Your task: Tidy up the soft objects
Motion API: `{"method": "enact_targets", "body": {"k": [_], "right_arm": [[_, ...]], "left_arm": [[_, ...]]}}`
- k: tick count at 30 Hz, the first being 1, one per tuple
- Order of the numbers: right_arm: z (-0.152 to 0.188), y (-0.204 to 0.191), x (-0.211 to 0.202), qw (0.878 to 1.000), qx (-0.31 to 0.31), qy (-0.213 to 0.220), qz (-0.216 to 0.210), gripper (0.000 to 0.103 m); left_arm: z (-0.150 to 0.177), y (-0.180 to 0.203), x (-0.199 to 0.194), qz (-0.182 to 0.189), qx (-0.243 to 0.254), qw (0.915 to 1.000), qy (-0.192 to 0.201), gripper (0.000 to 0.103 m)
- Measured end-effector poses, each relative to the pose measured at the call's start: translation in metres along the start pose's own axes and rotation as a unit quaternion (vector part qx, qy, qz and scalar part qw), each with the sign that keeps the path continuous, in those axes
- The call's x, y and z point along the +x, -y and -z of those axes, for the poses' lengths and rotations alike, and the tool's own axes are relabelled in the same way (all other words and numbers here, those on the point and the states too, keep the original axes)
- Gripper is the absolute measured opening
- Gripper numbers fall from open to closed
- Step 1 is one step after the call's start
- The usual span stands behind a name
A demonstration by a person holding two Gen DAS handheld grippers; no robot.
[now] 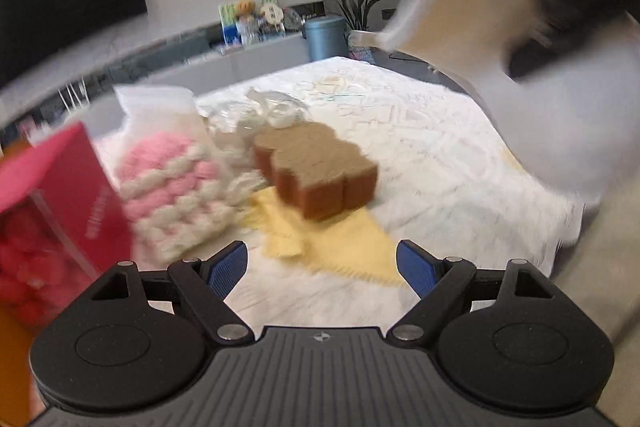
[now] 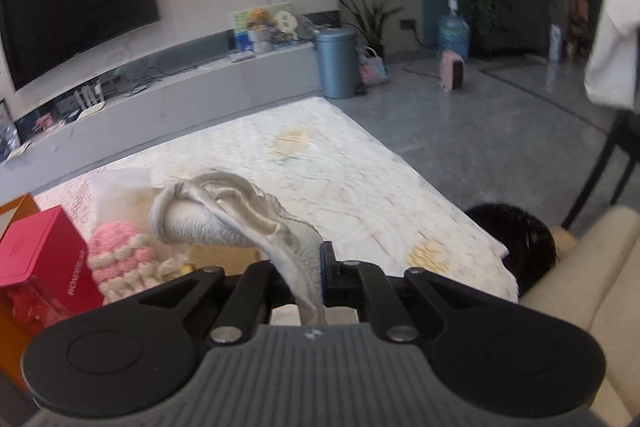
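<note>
The right gripper [image 2: 310, 267] is clamped on a limp grey-white terry cloth [image 2: 224, 215], its jaws pinched together near one end; the left gripper [image 1: 322, 267] hangs spread wide with nothing between its blue pads [image 1: 226, 267].

The held cloth rides in the air above the near left part of the white fluffy blanket [image 1: 460, 155]. It looks light and floppy, so a pinch at the bunched end should hold it. Its long axis runs from the jaws up and away to the far left, the free end curling over.

Left of centre lies a pink and cream knitted piece [image 1: 172, 187], soft and best taken by a thick rope edge. Right of it sits a brown lobed sponge block [image 1: 316, 171], springy, its long axis running near right to far left. It sits partly on a flat yellow fringed cloth [image 1: 340, 243], nearest the open jaws.
</note>
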State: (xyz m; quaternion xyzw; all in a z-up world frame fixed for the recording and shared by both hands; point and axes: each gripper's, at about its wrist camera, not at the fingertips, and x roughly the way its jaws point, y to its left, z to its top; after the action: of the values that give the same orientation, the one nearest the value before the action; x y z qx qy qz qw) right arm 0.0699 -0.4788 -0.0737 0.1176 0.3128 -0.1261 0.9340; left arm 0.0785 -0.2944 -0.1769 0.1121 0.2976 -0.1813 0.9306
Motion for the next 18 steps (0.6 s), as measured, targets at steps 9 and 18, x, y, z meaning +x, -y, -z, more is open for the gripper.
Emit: {"method": "enact_targets", "body": {"k": [9,18], "right_arm": [[0.003,0.009,-0.001,0.999,-0.009,-0.003,0.034,0.003],[0.006,0.0,0.002,0.998,-0.038,-0.009,0.048,0.004]], "left_arm": [[-0.008,0.006,0.035,-0.037,-0.053,0.9979,0.004,0.099],[-0.004,-0.008,0.049,-0.041,-0.086,0.9952,-0.02,0.099]]}}
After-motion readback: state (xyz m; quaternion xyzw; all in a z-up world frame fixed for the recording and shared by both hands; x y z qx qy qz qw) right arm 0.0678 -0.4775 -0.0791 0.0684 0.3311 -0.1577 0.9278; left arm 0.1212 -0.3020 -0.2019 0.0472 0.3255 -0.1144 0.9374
